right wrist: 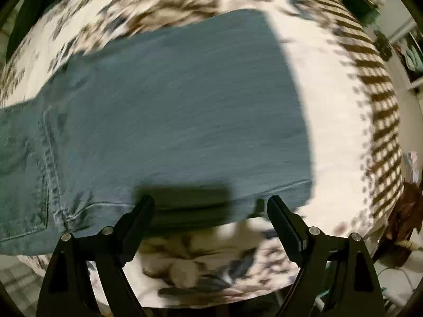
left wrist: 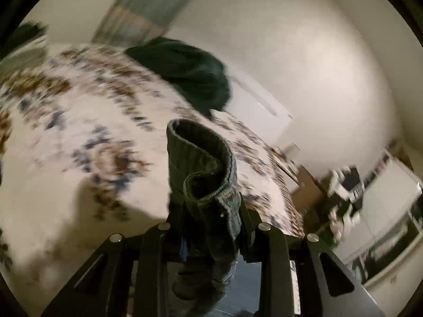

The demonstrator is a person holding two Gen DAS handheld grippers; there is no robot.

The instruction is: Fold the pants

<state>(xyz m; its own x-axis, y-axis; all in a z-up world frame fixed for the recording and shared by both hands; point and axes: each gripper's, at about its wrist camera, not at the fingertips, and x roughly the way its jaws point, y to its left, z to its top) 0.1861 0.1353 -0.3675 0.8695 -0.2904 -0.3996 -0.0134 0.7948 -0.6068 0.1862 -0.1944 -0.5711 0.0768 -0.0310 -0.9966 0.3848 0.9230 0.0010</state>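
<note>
Blue denim pants [right wrist: 179,105] lie flat across a flower-patterned bedspread [right wrist: 338,137] in the right wrist view, with a pocket at the left edge. My right gripper [right wrist: 210,206] is open and empty, its fingers just above the near edge of the pants. In the left wrist view my left gripper [left wrist: 211,206] is shut on a bunched fold of the denim [left wrist: 203,163], which stands up between the fingers above the bedspread [left wrist: 79,132].
A dark green garment [left wrist: 185,74] lies at the far edge of the bed. A white wall [left wrist: 317,52] rises behind the bed. Shelves and clutter [left wrist: 370,198] stand at the right. The view is motion-blurred.
</note>
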